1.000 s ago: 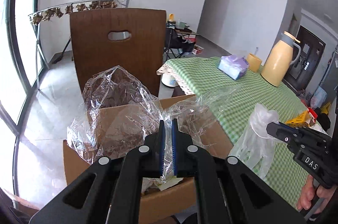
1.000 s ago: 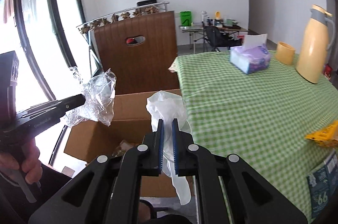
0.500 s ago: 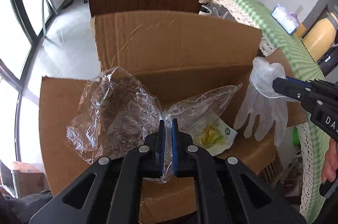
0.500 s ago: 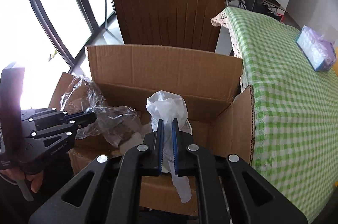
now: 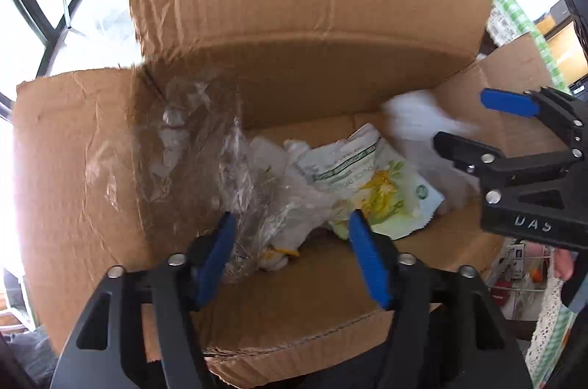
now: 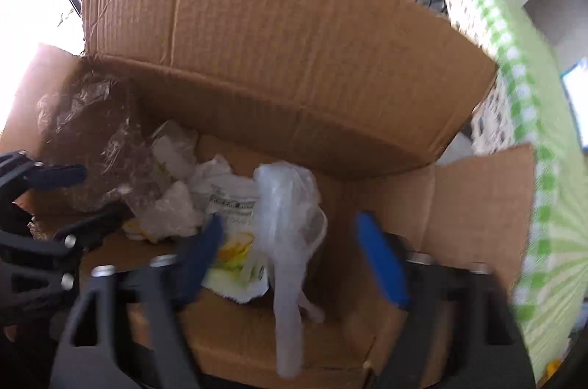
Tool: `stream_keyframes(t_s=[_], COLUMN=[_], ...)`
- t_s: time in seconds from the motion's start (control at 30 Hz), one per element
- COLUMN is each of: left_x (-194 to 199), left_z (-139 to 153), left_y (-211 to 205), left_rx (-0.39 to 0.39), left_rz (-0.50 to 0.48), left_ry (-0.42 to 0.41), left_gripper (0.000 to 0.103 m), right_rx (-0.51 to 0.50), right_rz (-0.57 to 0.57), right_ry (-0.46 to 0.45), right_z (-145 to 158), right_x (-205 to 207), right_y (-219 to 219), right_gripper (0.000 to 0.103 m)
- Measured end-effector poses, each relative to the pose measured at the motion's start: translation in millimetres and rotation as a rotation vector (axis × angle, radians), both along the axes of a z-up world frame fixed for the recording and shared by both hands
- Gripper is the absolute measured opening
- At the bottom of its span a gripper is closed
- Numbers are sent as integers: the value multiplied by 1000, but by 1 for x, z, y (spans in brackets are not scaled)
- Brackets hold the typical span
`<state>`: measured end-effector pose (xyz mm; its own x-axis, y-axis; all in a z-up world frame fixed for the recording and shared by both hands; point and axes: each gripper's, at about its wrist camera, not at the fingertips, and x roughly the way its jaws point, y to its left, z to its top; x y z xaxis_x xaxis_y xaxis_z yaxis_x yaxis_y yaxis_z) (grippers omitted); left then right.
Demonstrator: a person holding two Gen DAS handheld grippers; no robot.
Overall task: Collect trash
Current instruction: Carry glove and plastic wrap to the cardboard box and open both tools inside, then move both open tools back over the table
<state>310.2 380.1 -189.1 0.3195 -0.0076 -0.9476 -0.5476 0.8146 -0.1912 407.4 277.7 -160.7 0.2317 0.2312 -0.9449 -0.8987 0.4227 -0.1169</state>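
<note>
While both claws are opening over brown cardboard box (image 5: pixel 301 21), crumpled clear plastic film (image 5: pixel 205 146) released from left claw (image 5: pixel 290 256), translucent disposable glove (image 6: pixel 286 223) loose between right claw (image 6: pixel 294 256) jaws.

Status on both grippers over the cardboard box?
Left gripper and right gripper jaws opening above brown cardboard box. Crumpled clear plastic wrap and translucent disposable glove dropping clear of the pads. Nothing blocking.

Right tongs (image 6: pixel 290 256) opening, glove (image 6: pixel 286 220) over box (image 6: pixel 279 58).
</note>
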Motion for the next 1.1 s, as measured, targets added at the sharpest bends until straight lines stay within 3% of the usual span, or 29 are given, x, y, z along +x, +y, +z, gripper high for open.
stream_keyframes(t_s=[0.13,0.33,0.53,0.73,0.87,1.0,1.1], left_x=[2,-14,-29,-54,-66,-78,-89], left_z=[10,32,54,91,111,131,150], left_y=[1,5,1,-6,-20,-40,-56], left_rx=[3,36,112,207,214,328,407], left_rz=[15,35,49,94,86,89,95], left_ry=[-8,-52,-109,-255,-310,-380,-478], left_gripper=[70,70,71,70,71,74,78], right_rx=[49,92,106,185,270,395,546], right_rz=[-21,-23,-41,-73,-103,-154,-173], right_ry=[36,78,57,31,-5,-62,-157], right_z=[17,35,46,75,91,103,118], right_x=[7,10,-3,-21,-33,-40,-51], right_y=[-2,-7,-15,-40,-64,-96,-126], right_gripper=[78,78,78,78,78,78,78])
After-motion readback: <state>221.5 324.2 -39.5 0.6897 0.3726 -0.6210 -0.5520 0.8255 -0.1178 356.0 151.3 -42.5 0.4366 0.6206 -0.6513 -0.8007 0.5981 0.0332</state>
